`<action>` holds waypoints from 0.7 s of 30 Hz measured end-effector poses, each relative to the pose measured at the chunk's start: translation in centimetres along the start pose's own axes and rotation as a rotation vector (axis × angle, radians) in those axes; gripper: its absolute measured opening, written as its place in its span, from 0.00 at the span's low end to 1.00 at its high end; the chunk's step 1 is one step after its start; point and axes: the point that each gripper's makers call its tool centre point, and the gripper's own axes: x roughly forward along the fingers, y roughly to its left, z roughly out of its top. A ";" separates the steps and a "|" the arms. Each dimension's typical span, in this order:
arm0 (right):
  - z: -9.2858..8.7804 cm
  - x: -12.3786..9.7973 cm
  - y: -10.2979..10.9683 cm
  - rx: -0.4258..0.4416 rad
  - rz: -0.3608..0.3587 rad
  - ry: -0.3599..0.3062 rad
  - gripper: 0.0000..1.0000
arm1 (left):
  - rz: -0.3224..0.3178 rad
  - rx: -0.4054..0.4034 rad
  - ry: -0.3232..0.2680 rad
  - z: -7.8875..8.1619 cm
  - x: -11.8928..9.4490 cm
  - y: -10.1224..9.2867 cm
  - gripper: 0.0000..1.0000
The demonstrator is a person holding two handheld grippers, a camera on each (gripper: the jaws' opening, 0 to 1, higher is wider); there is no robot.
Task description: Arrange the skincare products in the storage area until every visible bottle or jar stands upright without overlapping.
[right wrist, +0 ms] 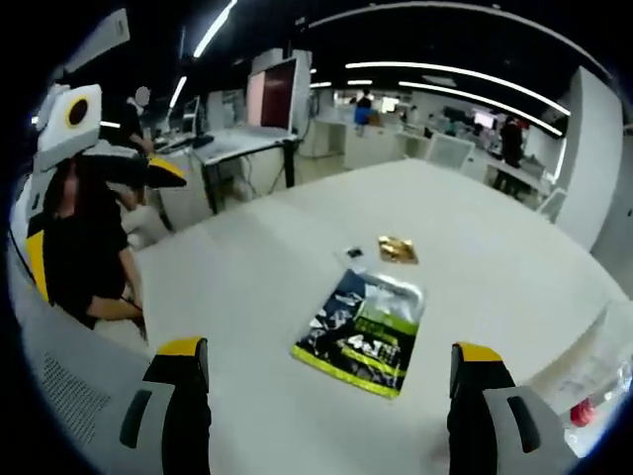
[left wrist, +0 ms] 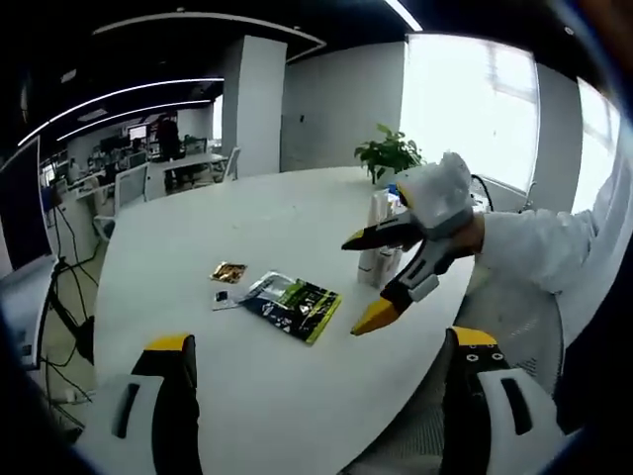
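A green and black sachet (left wrist: 294, 305) (right wrist: 362, 334) lies flat near the middle of the white table (left wrist: 257, 218) (right wrist: 495, 237). A small gold sachet (left wrist: 227, 271) (right wrist: 398, 249) and a tiny dark piece (left wrist: 222, 295) (right wrist: 353, 254) lie just beyond it. Pale bottles (left wrist: 379, 237) stand upright near the table edge, and they are blurred at the lower right of the right gripper view (right wrist: 593, 391). My left gripper (left wrist: 321, 341) is open above the table's near edge. My right gripper (left wrist: 364, 279) (right wrist: 326, 348) is open in a gloved hand, hovering in front of the bottles with nothing between its jaws.
A potted plant (left wrist: 388, 153) stands at the table's far side behind the bottles. A person in dark clothing (right wrist: 84, 257) sits at the table edge, behind one of the left gripper's fingers (right wrist: 148, 170). Desks and chairs (left wrist: 148, 173) fill the office beyond.
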 end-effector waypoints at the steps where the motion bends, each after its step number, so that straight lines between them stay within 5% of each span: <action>1: -0.4 0.6 -0.3 0.008 -0.003 0.008 0.99 | 0.002 -0.002 -0.001 0.0 -0.1 0.0 0.99; 21: -4.4 6.3 -1.8 0.123 -0.073 0.100 0.99 | 0.007 -0.039 0.024 -1.4 -0.1 0.3 0.99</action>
